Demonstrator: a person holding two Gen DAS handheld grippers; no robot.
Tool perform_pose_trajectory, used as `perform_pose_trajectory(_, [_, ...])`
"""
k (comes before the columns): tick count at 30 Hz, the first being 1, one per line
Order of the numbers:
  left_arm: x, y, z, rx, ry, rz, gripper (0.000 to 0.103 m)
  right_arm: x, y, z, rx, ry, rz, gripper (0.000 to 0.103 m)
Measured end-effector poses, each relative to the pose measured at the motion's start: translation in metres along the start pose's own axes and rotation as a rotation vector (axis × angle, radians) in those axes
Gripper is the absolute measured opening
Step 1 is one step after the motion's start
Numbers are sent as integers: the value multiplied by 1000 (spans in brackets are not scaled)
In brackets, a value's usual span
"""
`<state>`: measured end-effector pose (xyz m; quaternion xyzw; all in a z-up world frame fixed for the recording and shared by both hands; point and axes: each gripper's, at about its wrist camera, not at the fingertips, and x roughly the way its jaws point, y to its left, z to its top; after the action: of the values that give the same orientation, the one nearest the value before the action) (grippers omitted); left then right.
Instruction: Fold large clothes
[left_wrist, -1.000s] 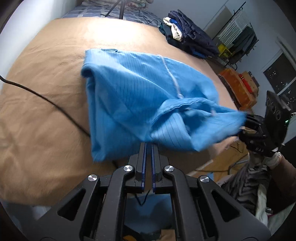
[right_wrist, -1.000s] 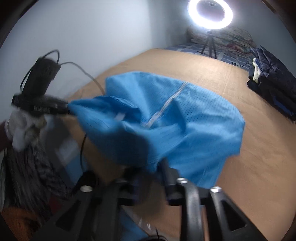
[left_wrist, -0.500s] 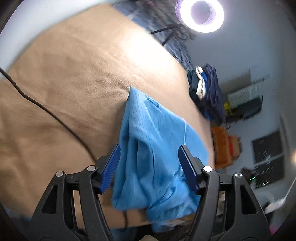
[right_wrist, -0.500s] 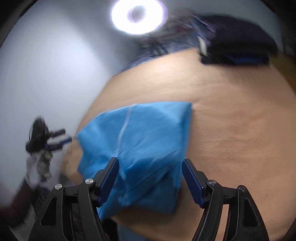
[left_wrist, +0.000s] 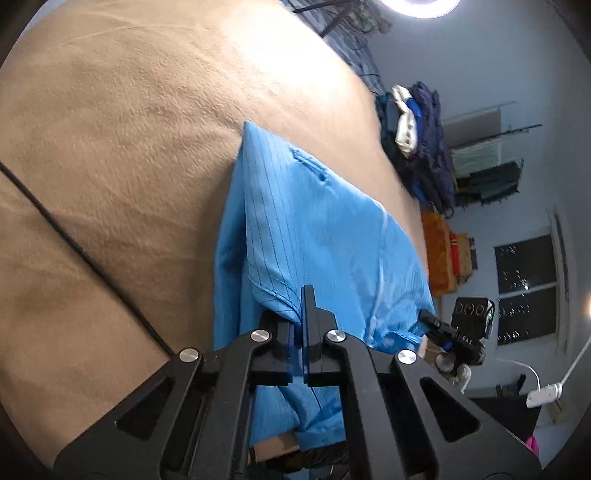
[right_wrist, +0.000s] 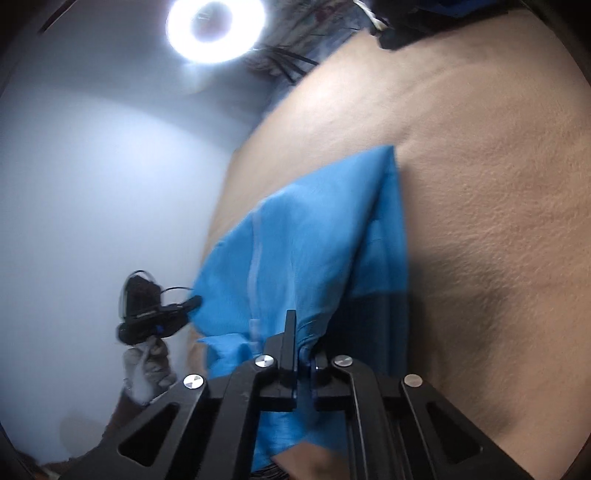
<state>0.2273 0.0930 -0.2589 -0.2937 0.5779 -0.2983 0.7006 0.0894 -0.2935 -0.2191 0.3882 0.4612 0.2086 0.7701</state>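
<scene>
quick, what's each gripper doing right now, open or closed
left gripper: closed on the blue garment
right gripper: closed on the same garment

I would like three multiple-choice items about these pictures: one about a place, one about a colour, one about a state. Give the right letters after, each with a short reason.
1. Where does the light blue pinstriped garment lie?
A. on the tan blanket-covered surface
B. on a metal rack
C. in a basket

2. What colour is the thin cable crossing the tan surface?
A. white
B. black
C. red

3. What is the state of the left hand-held gripper?
A. wide open above the cloth
B. shut on the garment
C. out of view

Answers:
1 A, the blue cloth rests flat on the tan surface near its front edge.
2 B, a dark line runs across the tan surface left of the garment.
3 B, its two black fingers are pressed together with blue fabric between them; the right hand-held gripper pinches the cloth likewise.
</scene>
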Motion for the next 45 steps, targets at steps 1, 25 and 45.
perform_pose_trajectory(1, [-4, 1, -4, 1, -6, -19, 0, -5, 2, -4, -6, -5, 30, 1])
perform_pose_trajectory(25, [-18, -47, -40, 242, -77, 168, 39, 19, 86, -10, -431, -13, -342, 30])
perform_pose_trajectory(45, [-1, -43, -50, 279, -17, 221, 39, 91, 153, -123, -448, 313, -82, 39])
